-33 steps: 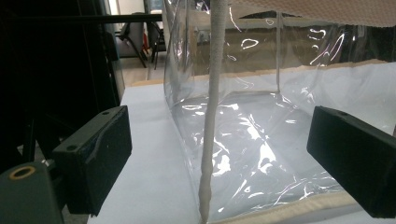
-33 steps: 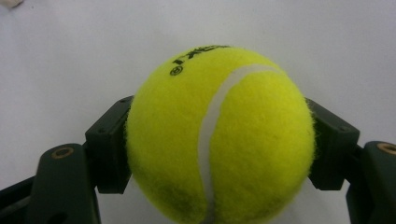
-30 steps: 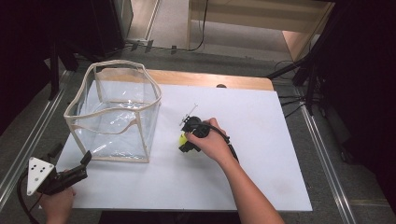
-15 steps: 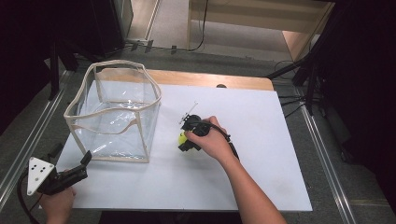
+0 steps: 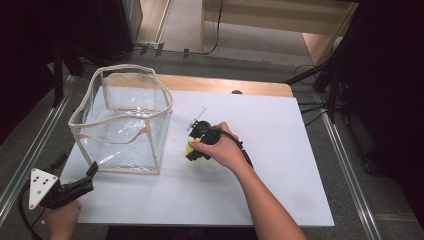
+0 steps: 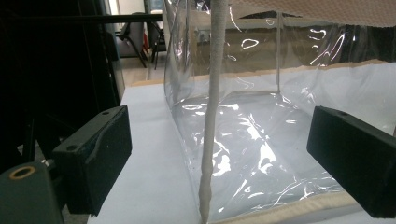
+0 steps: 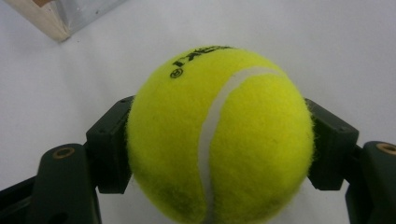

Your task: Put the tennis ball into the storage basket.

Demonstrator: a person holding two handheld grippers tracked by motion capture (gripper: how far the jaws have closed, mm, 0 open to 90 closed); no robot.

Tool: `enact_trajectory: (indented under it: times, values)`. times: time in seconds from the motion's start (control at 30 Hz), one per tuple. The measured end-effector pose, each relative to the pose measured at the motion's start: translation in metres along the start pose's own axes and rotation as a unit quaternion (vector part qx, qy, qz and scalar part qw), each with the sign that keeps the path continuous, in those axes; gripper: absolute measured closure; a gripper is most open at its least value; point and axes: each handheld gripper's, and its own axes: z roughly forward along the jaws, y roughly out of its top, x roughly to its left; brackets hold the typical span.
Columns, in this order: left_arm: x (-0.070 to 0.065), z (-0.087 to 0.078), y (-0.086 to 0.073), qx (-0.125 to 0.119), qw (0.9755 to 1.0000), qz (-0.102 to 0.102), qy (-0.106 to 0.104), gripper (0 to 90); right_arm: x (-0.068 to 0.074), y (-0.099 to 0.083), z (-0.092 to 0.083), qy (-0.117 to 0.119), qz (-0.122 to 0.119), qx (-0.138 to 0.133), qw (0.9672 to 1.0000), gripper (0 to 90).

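Tennis ball (image 7: 219, 135) clamped between right gripper (image 5: 196, 146) jaws, on white table (image 5: 280, 150), beside clear bag (image 5: 122, 122)

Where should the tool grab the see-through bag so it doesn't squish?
Best guess: the bag's stiff beige rim or corner seam, coming from the near side where the left tool waits, open. The clear walls look thin and floppy, so pinching trim should hold better. The right tool is shut on the tennis ball.

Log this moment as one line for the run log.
right tool: shut on tennis ball | left tool: open, facing clear bag | ball: outside bag, on table
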Motion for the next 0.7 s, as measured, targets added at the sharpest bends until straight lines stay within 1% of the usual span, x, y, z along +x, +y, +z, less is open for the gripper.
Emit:
enact_trajectory:
  times: [0.03, 0.07, 0.17, 0.23, 0.37, 0.5, 0.53, 0.57, 0.63, 0.7]
  values:
    - [0.000, 0.000, 0.000, 0.000, 1.0000, 0.000, 0.000, 6.9, 0.001, 0.001, 0.000, 0.002, 0.002, -0.001, 1.0000, 23.4]
    - [0.000, 0.000, 0.000, 0.000, 1.0000, 0.000, 0.000, 6.9, 0.002, 0.003, 0.000, 0.001, -0.006, -0.002, 1.0000, 23.4]
    - [0.000, 0.000, 0.000, 0.000, 1.0000, -0.001, 0.000, 6.9, 0.004, 0.005, -0.001, -0.003, -0.009, 0.000, 1.0000, 23.5]
    - [0.000, 0.000, 0.000, 0.000, 1.0000, -0.001, 0.000, 6.9, 0.006, 0.007, -0.001, -0.001, -0.015, -0.002, 0.9999, 23.6]
    - [0.000, 0.000, 0.000, 0.001, 1.0000, -0.003, 0.000, 6.9, 0.009, 0.010, 0.000, -0.008, -0.021, 0.000, 0.9997, 23.7]
    - [0.000, 0.000, 0.000, 0.000, 1.0000, -0.001, 0.000, 6.9, 0.012, 0.013, -0.001, -0.014, -0.034, 0.003, 0.9993, 23.7]
    - [0.000, 0.000, 0.000, 0.000, 1.0000, -0.002, 0.001, 6.9, 0.013, 0.014, -0.001, -0.011, -0.030, -0.002, 0.9995, 23.8]
    - [0.000, 0.000, 0.000, 0.001, 1.0000, -0.001, 0.001, 6.9, 0.013, 0.015, -0.002, -0.013, -0.030, -0.001, 0.9995, 23.8]
    - [0.000, 0.000, 0.000, 0.000, 1.0000, -0.002, 0.000, 6.9, 0.013, 0.016, -0.003, -0.011, -0.036, -0.003, 0.9993, 23.8]
    - [0.000, 0.000, 0.000, 0.000, 1.0000, -0.002, 0.000, 6.9, 0.014, 0.018, -0.004, -0.007, -0.034, -0.002, 0.9994, 23.9]
